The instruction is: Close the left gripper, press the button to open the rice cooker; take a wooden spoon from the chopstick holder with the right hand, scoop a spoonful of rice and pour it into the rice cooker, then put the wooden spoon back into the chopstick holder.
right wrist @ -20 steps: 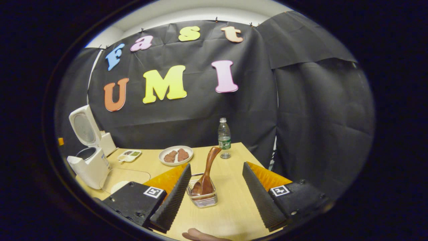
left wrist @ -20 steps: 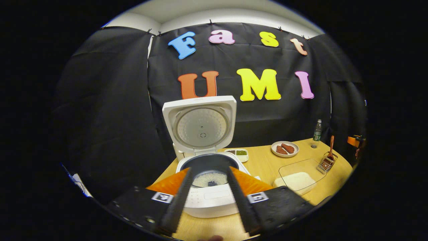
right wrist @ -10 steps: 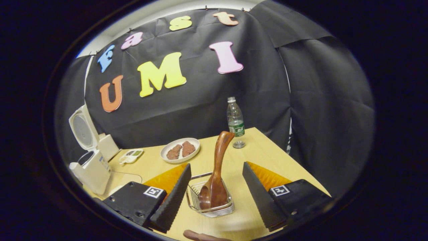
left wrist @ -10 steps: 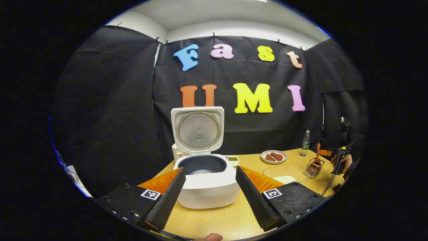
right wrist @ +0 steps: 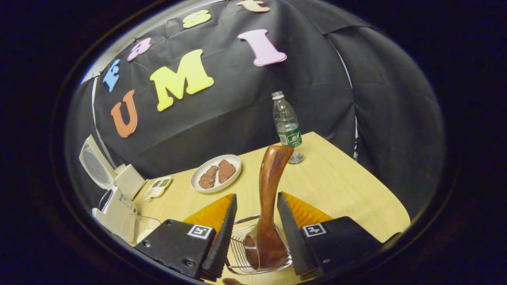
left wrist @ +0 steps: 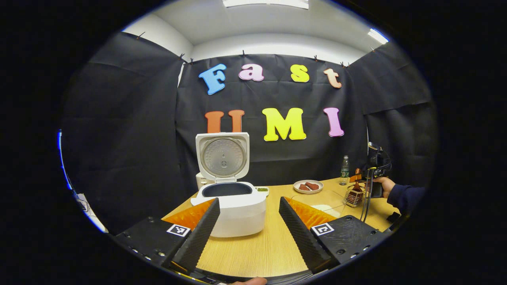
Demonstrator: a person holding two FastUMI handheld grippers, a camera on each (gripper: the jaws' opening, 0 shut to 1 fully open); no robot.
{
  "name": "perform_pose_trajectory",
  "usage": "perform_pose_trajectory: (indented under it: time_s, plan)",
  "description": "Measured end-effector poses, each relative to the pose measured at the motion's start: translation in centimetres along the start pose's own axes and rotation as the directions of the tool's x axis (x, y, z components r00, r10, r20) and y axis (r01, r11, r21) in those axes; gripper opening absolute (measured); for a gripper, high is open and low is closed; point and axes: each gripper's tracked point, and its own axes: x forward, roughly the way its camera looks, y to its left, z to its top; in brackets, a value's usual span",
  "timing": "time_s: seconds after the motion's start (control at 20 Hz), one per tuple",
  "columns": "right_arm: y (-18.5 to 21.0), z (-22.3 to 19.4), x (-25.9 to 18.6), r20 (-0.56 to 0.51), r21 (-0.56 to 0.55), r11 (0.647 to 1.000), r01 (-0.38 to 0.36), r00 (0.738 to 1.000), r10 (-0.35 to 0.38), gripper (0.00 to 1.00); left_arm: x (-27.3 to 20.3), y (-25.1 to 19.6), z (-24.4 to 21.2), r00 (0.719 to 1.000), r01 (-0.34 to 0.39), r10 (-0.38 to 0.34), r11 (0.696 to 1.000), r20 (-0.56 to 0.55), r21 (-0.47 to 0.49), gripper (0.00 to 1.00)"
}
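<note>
Wooden spoon point(right wrist: 268, 198): stands bowl-down in the wire chopstick holder point(right wrist: 241, 253) on the table point(right wrist: 340, 186), its handle between the right gripper point(right wrist: 255, 237) fingers, which flank it narrowly without clear contact. Rice cooker point(left wrist: 233, 206): lid raised, ahead of the left gripper point(left wrist: 247, 233), fingers spread wide, holding nothing.
</note>
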Motion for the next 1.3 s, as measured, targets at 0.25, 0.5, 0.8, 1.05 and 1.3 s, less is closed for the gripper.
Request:
perform_pose_trajectory:
  time_s: [0.25, 0.5, 0.8, 1.05, 1.3]
  plan:
    - [-0.9, 0.4, -0.7, 0.012, 0.020, 0.998, 0.058, 0.998, -0.058, 0.21, -2.7, -2.9, -2.1, 0.998, 0.066, -0.065, 0.997, -0.028, 0.047, 0.95]
    - [0.1, 2.5, -4.2, 0.069, -0.006, 0.998, 0.058, 0.996, -0.057, 0.16, -5.2, -2.6, -1.4, 0.997, 0.079, -0.080, 0.997, 0.023, 0.023, 0.95]
    - [3.3, 6.8, -8.9, 0.209, -0.094, 0.990, 0.107, 0.974, -0.085, 0.14, -6.9, -0.3, -0.8, 0.996, 0.053, -0.052, 0.999, 0.066, -0.007, 0.95]
    - [9.7, 7.7, -12.7, 0.308, -0.161, 0.984, 0.075, 0.951, -0.022, 0.14, -7.0, -0.2, -1.4, 0.997, 0.056, -0.056, 0.998, 0.055, 0.003, 0.95]
    - [17.2, 5.3, -14.5, 0.343, -0.239, 0.971, -0.015, 0.934, 0.099, 0.14, -6.9, 0.9, -1.9, 0.999, 0.016, -0.017, 1.000, 0.046, 0.009, 0.95]
